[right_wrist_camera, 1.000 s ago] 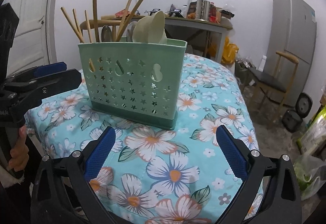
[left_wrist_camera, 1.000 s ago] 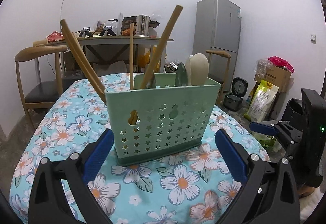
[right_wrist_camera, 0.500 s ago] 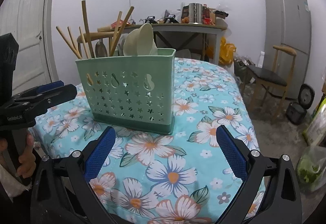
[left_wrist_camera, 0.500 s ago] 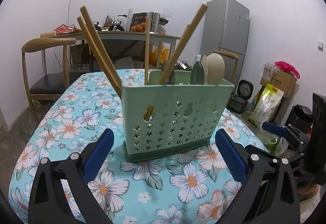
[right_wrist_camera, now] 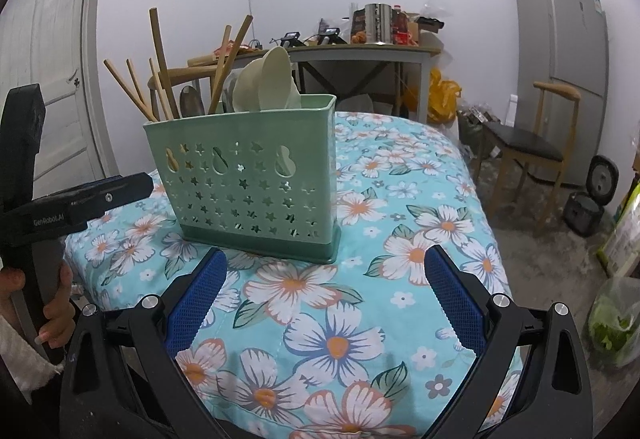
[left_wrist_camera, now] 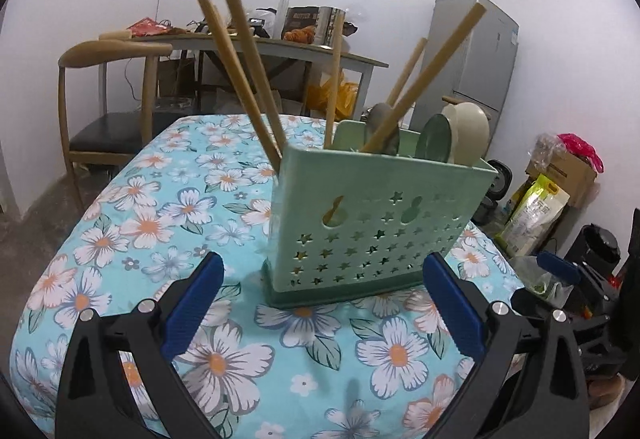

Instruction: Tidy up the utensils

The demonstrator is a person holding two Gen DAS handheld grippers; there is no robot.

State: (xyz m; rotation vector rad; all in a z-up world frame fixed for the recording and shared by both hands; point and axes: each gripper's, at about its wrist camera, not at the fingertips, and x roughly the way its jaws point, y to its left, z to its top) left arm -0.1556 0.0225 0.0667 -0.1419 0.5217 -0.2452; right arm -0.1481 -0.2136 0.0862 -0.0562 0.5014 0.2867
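A pale green perforated utensil basket (left_wrist_camera: pixel 376 227) (right_wrist_camera: pixel 248 179) stands upright on the floral tablecloth (left_wrist_camera: pixel 160 223). Wooden chopsticks (left_wrist_camera: pixel 244 63) (right_wrist_camera: pixel 160 67) lean out of one end, and cream and green spoons (left_wrist_camera: pixel 460 135) (right_wrist_camera: pixel 268 83) stick up at the other. My left gripper (left_wrist_camera: pixel 324 303) is open with nothing between its blue pads, a little short of the basket. In the right wrist view my right gripper (right_wrist_camera: pixel 324 291) is open and empty too, just in front of the basket. The left gripper (right_wrist_camera: pixel 92 195) also shows there at the left edge, held by a hand (right_wrist_camera: pixel 52 303).
The table edge drops off close behind both grippers. A wooden chair (left_wrist_camera: pixel 108 99) stands beyond the far side, another chair (right_wrist_camera: pixel 528 143) at the right. A cluttered desk (right_wrist_camera: pixel 360 51), a grey fridge (right_wrist_camera: pixel 560 59), and bags and boxes (left_wrist_camera: pixel 552 199) on the floor surround the table.
My left gripper has swung leftward around the basket, which now sits right of centre and shows a corner. My right gripper has drawn back a little; the basket looks smaller. Both stayed open.
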